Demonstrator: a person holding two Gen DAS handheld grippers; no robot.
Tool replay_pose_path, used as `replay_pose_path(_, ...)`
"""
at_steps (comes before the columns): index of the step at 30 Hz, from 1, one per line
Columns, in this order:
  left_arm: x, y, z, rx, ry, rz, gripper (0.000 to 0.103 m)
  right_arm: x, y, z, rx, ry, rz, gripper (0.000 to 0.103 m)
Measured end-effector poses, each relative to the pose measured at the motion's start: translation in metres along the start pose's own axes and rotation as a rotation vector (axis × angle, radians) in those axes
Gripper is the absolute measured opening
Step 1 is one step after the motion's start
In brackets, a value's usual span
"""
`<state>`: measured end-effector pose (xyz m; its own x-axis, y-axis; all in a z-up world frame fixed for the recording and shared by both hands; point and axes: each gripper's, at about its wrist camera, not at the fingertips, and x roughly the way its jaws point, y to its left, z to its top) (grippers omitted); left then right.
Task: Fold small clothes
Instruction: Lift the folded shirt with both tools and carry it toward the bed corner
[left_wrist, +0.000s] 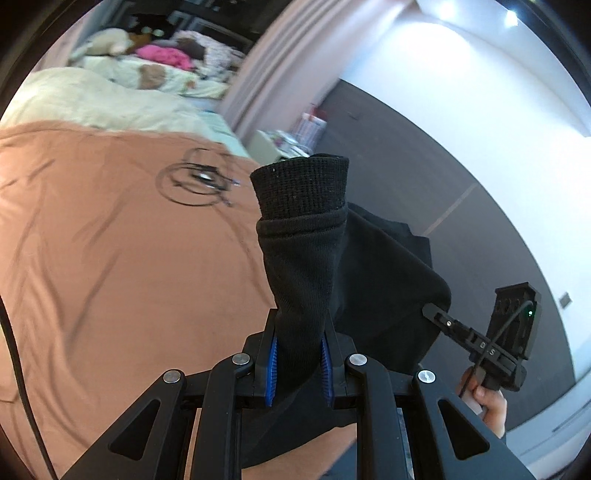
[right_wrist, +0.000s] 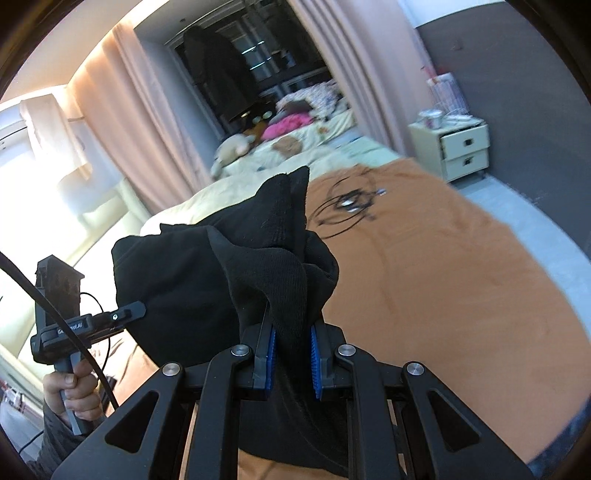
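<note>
Hanging between two grippers above the orange sheet (left_wrist: 110, 258), one black garment (left_wrist: 306, 236) is held: the left gripper (left_wrist: 300, 369) is clamped on a ribbed cuff, the right gripper (right_wrist: 291, 354) on bunched cloth. A slip could be caused by the thin, uneven pinch. One coiled cable (right_wrist: 347, 203) is seen on the sheet.

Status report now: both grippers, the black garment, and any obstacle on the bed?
Left gripper and right gripper: jaws shut on black garment. Garment lifted off orange sheet, hanging between them. Coiled black cable lies on sheet ahead.
</note>
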<state>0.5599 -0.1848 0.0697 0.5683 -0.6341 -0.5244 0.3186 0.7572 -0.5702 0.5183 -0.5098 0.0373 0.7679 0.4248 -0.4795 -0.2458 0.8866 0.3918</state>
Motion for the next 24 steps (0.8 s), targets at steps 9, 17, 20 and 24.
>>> replay_pose_path(9,0.046,-0.077,-0.001,0.092,0.070,-0.130,0.020,-0.084,-0.016,-0.007,-0.017,-0.058,-0.122,0.012)
replay_pose_path(17,0.088,-0.131,-0.015,0.128,0.128,-0.217,0.020,-0.125,-0.006,-0.015,-0.027,-0.080,-0.213,0.011)
replay_pose_path(20,0.104,-0.151,-0.023,0.151,0.149,-0.237,0.020,-0.134,-0.003,-0.019,-0.022,-0.086,-0.244,0.011)
replay_pose_path(24,0.128,-0.168,-0.028,0.163,0.188,-0.269,0.020,-0.144,-0.003,-0.024,-0.003,-0.096,-0.282,0.011)
